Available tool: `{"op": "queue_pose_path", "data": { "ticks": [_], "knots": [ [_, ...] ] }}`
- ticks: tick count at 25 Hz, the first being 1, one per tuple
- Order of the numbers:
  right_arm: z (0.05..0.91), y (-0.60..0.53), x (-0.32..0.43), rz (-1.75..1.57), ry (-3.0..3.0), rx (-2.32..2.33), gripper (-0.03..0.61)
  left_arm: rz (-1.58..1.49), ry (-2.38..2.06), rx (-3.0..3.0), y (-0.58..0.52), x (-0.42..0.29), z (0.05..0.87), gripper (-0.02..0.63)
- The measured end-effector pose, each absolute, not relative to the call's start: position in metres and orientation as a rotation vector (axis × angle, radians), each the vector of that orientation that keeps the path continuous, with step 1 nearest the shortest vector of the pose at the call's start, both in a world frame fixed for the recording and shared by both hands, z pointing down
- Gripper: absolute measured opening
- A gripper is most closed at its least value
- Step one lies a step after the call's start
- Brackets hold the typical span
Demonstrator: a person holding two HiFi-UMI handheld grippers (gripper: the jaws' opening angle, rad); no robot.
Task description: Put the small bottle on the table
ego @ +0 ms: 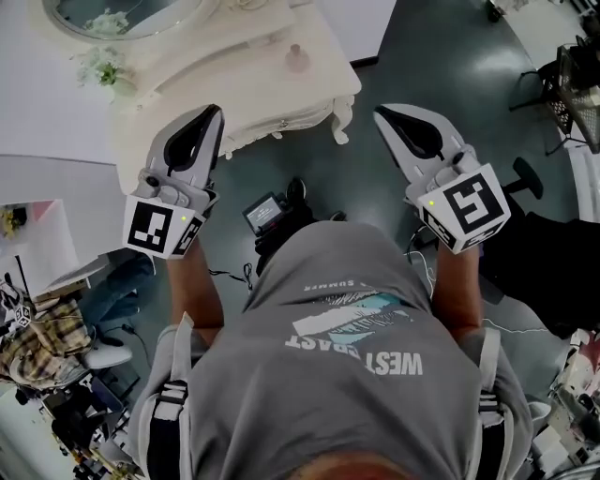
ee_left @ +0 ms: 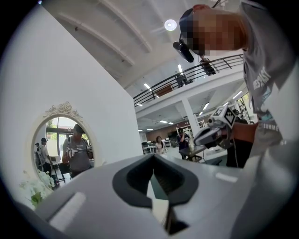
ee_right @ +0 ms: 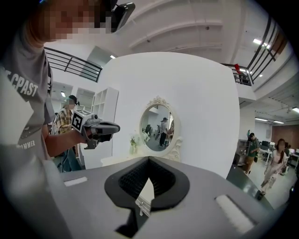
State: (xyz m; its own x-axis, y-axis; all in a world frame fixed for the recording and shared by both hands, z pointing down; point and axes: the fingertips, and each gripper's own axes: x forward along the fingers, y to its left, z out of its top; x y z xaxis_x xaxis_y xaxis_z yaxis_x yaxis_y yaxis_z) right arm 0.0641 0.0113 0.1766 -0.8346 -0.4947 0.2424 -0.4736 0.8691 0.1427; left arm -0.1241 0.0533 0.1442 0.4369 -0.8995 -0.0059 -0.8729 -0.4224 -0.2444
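Note:
A small pale pink bottle [ego: 297,58] stands on the cream dressing table [ego: 262,94] at the top of the head view, in front of an oval mirror [ego: 122,14]. My left gripper [ego: 214,112] is held over the table's front left part. Its jaws are shut with nothing between them, tips meeting in the left gripper view [ee_left: 153,156]. My right gripper [ego: 382,114] hangs over the dark floor, just right of the table's corner, also shut and empty [ee_right: 149,161]. Both grippers are well short of the bottle. Each gripper view shows the other gripper, the right gripper [ee_left: 217,128] and the left gripper [ee_right: 96,130].
White flowers [ego: 103,67] sit at the table's left end, and the mirror [ee_right: 158,126] backs onto a white wall. A black device [ego: 267,214] lies on the floor below the table. Clutter stands at the left [ego: 47,328]; a black chair [ego: 525,178] at the right. People stand far off.

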Motion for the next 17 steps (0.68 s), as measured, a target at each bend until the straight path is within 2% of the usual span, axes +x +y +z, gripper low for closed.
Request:
{"op": "queue_pose_path", "data": {
  "ticks": [17],
  "knots": [
    [0.181, 0.012, 0.063, -0.079, -2.766, 0.757, 0.000, -0.199, 1.550, -2.488, 0.050, -0.132, 0.149, 0.003]
  ]
}}
